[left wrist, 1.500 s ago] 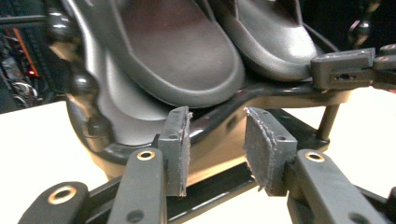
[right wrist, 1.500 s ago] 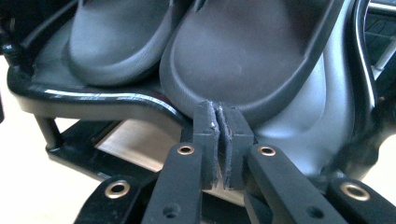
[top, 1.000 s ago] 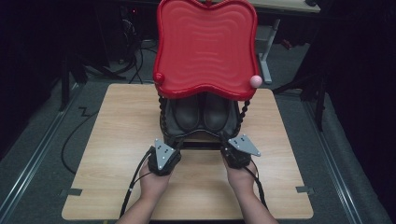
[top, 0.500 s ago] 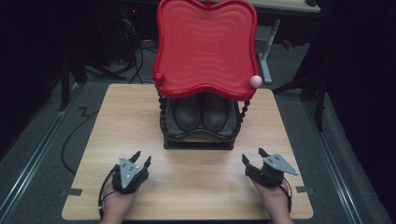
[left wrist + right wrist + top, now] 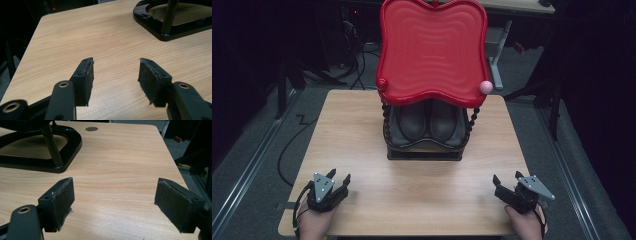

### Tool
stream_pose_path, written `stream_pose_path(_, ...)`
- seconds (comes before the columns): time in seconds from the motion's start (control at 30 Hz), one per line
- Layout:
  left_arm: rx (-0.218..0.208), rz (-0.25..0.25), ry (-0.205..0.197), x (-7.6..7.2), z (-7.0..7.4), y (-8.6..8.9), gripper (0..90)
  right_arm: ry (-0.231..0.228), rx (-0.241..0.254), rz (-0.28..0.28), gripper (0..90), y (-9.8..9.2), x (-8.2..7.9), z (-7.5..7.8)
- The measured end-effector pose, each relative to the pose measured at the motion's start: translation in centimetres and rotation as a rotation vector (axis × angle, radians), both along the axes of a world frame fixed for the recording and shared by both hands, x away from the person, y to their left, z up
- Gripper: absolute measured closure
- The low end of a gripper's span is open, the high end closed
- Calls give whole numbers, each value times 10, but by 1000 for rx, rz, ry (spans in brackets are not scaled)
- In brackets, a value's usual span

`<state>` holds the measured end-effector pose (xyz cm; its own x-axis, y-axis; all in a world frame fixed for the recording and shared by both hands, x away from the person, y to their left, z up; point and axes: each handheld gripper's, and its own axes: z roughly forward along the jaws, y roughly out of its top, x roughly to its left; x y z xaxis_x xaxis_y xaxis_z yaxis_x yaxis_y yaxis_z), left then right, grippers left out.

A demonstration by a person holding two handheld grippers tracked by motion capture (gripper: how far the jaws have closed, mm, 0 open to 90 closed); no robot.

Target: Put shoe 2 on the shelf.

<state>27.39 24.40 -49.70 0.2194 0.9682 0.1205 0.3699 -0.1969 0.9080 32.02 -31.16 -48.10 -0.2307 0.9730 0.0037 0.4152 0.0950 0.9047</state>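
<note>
High view: I hold the left gripper and right gripper empty, jaws apart, at the table's near corners; shoes sit mid-table under the red tray.

The red tray hides the upper part of the boots beneath it; the rack base runs off the left gripper view's top edge.
</note>
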Motion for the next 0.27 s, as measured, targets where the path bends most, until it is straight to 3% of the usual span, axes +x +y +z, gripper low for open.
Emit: stream_pose_path(0.27,21,-13,6,-1,-2,-3,461,24,-1,2,159,2,2,-5)
